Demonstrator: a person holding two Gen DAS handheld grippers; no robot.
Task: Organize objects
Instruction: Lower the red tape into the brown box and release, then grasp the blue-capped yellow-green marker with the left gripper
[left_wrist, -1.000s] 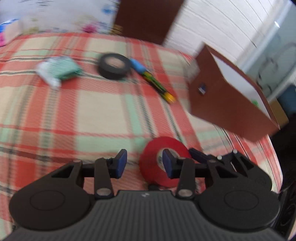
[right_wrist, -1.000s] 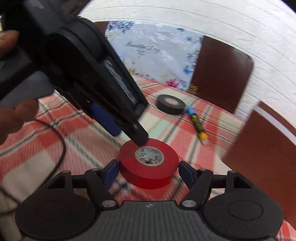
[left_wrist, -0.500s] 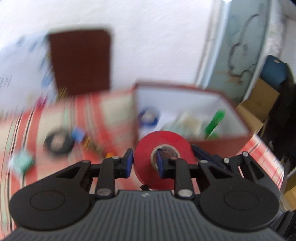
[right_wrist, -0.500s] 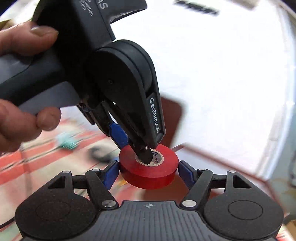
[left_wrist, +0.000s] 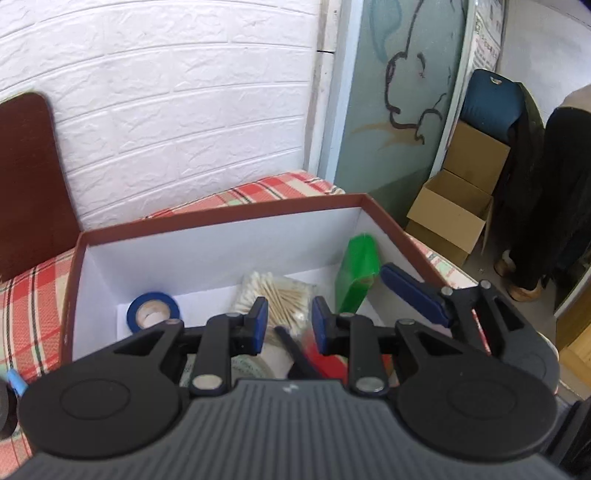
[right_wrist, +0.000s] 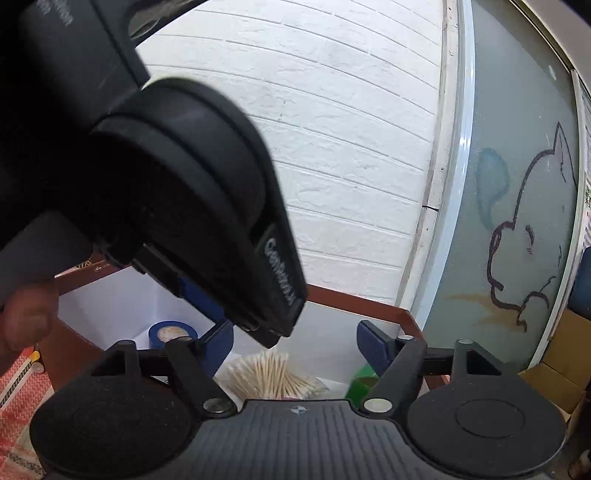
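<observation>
– Where is the red tape now?

– Only a red patch of it shows, low behind one pad of the left gripper, over the inside of the brown box. A second ago it lay flat on the plaid cloth of the desk, with the box off to one side.

– And the left jaws?

– A second ago they stood wide beside the roll. Half a second ago they pinched its wall, one pad in the hole. Now a narrow gap is left between them, and the cotton swabs show through it. I cannot tell whether the pads still press on the roll.

– The right gripper?

– Its jaws are spread, about as wide as before. A second ago the red roll sat between them, but now nothing does. Past them are the swabs and a green packet leaning at the box's far corner.

– Anything else in there?

– A blue tape rests against the near-left wall. In the right wrist view the left gripper fills the upper left, tip down over the box, with the hand at the edge.
</observation>
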